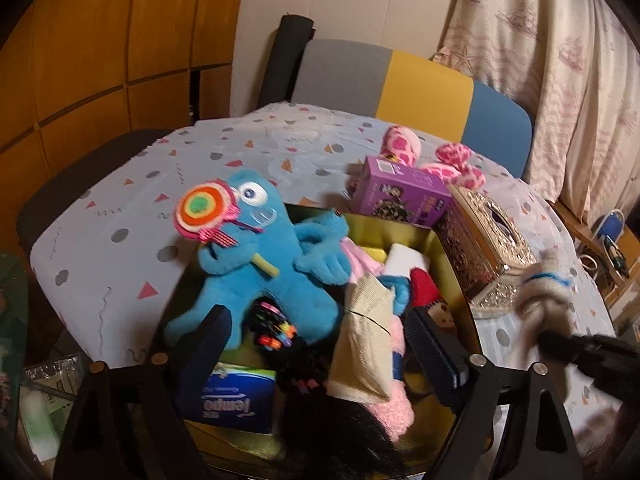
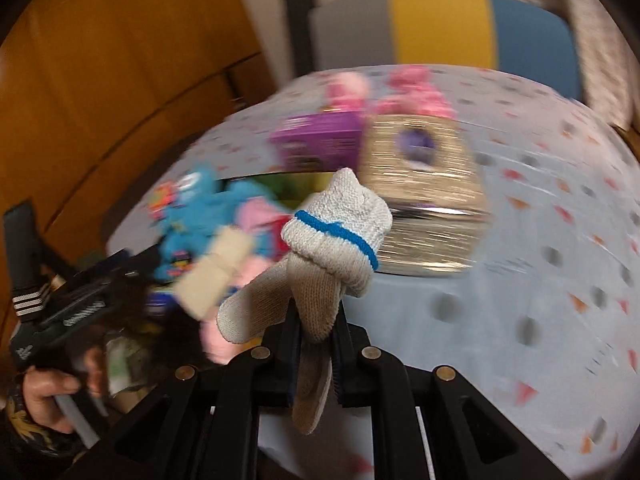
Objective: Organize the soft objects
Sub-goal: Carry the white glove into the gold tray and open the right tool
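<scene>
Hanging from the right claw, the white knit glove with a blue band is pinched between its closed jaws, above the bench at 4 o'clock of the gold tissue box. The left claw stands wide and holds nothing, over the yellow box where the blue plush toy lies at 10 o'clock.

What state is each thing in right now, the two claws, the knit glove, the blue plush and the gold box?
Right claw: shut on the knit glove.
Knit glove: held up, rolled, blue-banded cuff outward.
Left claw: open, over the gold box, gripping nothing.
Blue plush: lying partly over the box's rim.
Gold box: open, crowded with soft things.
</scene>
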